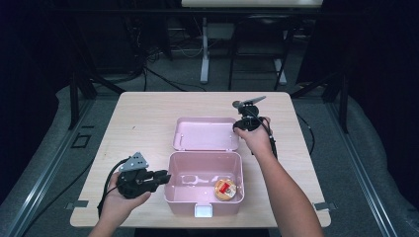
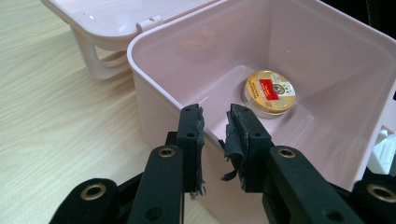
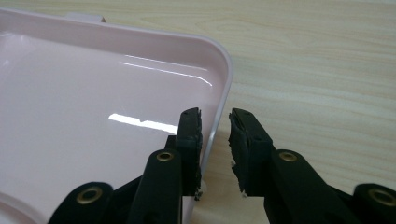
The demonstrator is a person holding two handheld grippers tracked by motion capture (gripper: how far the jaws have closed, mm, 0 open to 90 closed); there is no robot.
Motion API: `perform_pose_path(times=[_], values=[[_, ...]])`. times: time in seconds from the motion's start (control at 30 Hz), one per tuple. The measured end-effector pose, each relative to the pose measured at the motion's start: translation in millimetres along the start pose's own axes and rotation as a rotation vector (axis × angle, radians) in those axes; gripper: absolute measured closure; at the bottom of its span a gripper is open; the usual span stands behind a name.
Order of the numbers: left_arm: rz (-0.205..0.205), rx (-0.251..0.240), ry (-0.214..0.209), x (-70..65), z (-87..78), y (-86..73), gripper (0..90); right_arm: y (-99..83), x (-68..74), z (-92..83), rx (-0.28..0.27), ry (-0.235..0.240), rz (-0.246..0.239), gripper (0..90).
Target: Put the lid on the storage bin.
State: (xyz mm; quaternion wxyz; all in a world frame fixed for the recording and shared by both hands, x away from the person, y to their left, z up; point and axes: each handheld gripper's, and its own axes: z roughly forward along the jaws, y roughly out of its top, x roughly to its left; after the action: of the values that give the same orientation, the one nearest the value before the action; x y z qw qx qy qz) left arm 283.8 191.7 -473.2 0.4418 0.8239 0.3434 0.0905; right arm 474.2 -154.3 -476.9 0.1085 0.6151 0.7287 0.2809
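Pink plastic box point(image 1: 205, 185) is sitting open mid-table, its lid point(image 1: 205, 134) lying flat on the far side, hinged along the box's far wall. A round gold tin point(image 1: 225, 189) is resting in the box's near-right corner.

Right gripper point(image 1: 240, 123) is sitting at the lid's right edge, jaws narrow and straddling the rim point(image 3: 219, 116); the inner pad looks to be touching it, but whether the outer pad is pressing can't be told.

Left gripper point(image 1: 165, 177) is bracketing the box's left wall point(image 2: 205, 130), jaws narrow, likely steadying it.

Key relation: the lid's long axis runs left-right and the hinge is lying near of the right gripper, so the closing swing is likely going up and toward the person.
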Motion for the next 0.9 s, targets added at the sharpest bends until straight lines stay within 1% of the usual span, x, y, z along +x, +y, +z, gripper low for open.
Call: perform_pose_path(times=[0.07,0.17,0.23,0.37,0.47,0.53,0.6,0.73,0.9], values=[[0.004,0.001,0.001,0.1,-0.1,0.1,74.9,-0.2,1.8,1.4,0.007,-0.008,-0.004,76.0],[0.000,0.000,0.001,-0.1,0.0,0.0,74.9,-0.4,4.3,3.2,0.016,-0.010,0.002,77.0],[0.003,0.000,0.001,0.0,0.0,0.1,74.9,-0.6,6.1,4.2,0.014,-0.016,0.006,77.2],[0.004,0.001,0.000,0.1,0.0,0.2,74.9,0.1,5.7,3.3,0.015,-0.026,0.015,80.6],[0.000,-0.001,0.000,0.0,0.1,0.0,74.9,0.4,4.9,2.4,0.013,-0.020,0.016,81.0],[0.004,0.001,0.000,0.2,0.0,0.1,75.0,0.1,5.8,2.4,0.008,-0.027,0.015,81.3],[-0.003,0.001,-0.001,-0.4,0.1,0.1,75.0,0.3,6.7,1.8,0.003,-0.031,0.015,81.7],[-0.003,0.001,-0.001,-0.4,0.2,0.1,75.0,0.6,8.1,0.9,-0.006,-0.039,0.010,82.2],[-0.003,0.001,-0.001,-0.5,0.2,0.1,75.0,1.0,8.8,-0.7,-0.006,-0.043,0.010,82.5]])
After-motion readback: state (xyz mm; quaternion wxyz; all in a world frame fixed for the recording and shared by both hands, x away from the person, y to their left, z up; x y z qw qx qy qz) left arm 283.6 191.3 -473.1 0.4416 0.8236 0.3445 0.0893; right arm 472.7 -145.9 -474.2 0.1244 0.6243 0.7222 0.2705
